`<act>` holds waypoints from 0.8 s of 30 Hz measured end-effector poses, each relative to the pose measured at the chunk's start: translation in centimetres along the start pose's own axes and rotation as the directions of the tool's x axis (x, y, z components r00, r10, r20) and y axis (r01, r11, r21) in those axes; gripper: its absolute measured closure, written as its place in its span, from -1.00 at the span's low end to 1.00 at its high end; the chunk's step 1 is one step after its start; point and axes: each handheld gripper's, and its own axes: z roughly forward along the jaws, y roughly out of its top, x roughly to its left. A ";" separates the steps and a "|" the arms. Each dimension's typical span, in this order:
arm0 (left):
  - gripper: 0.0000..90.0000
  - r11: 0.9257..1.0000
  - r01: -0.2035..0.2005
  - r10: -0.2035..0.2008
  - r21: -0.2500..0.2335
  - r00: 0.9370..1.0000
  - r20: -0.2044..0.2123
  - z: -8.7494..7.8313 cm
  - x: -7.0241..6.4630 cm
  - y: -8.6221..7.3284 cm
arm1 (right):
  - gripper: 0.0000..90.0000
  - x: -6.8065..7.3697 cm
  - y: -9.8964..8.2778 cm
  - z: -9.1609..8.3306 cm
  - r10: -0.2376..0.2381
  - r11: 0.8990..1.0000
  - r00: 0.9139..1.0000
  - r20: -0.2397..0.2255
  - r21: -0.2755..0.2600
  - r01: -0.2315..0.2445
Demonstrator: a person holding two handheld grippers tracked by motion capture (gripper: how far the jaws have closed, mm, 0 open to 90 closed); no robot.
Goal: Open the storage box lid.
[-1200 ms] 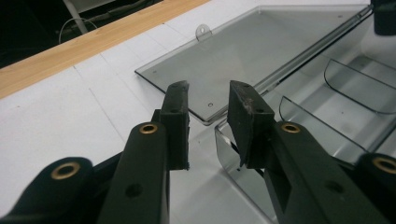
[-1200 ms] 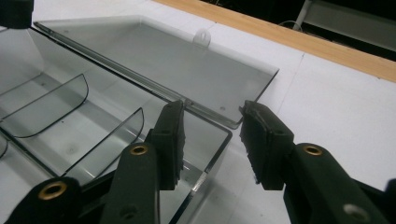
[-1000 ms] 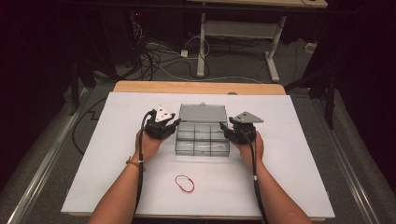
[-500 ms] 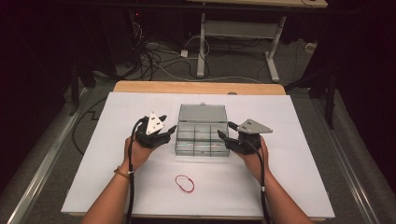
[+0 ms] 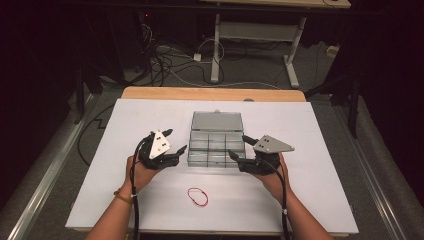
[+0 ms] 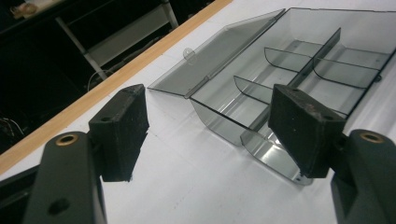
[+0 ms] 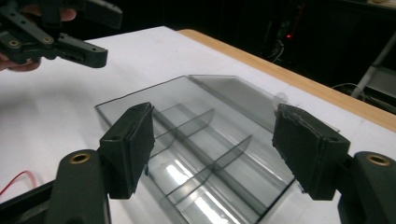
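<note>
On the white bench (image 5: 320,150), mid-sheet, sits the clear compartment box (image 5: 215,146), lid flat open behind. Left gripper (image 5: 172,144) and right gripper (image 5: 240,150) flank it, apart from its sides, jaws just opened wide, nothing between them. Red rubber band (image 5: 198,196) lies nearer the person.

Overhead cam looks forward and down the table; both gripper cams sit low and close, sharing the clear compartment box (image 5: 215,140) from opposite sides.
</note>
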 end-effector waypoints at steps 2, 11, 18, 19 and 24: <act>-0.41 1.000 -0.001 0.001 -0.004 1.000 0.003 -0.5 -0.1 -0.1 | -0.36 0.5 0.1 -0.2 -0.014 1.000 1.000 -0.013 -0.001 0.014; -0.51 0.999 -0.049 0.049 -0.004 0.999 0.019 -3.0 -1.3 -1.9 | -0.37 3.1 0.3 -0.9 -0.081 0.996 0.990 -0.119 0.024 0.085; -0.51 0.998 -0.052 0.050 0.023 0.997 0.050 -5.2 -2.5 -3.9 | -0.35 6.1 -0.7 -0.7 -0.138 0.983 0.966 -0.217 0.090 0.161; -0.51 0.999 -0.045 0.044 0.021 0.998 0.049 -5.5 -2.6 -4.2 | -0.34 6.5 -0.9 -0.5 -0.147 0.980 0.961 -0.235 0.096 0.173; -0.51 0.999 -0.030 0.027 0.042 0.998 0.061 -6.8 -3.4 -5.6 | -0.10 8.2 -1.7 0.2 -0.148 0.975 0.937 -0.316 0.115 0.192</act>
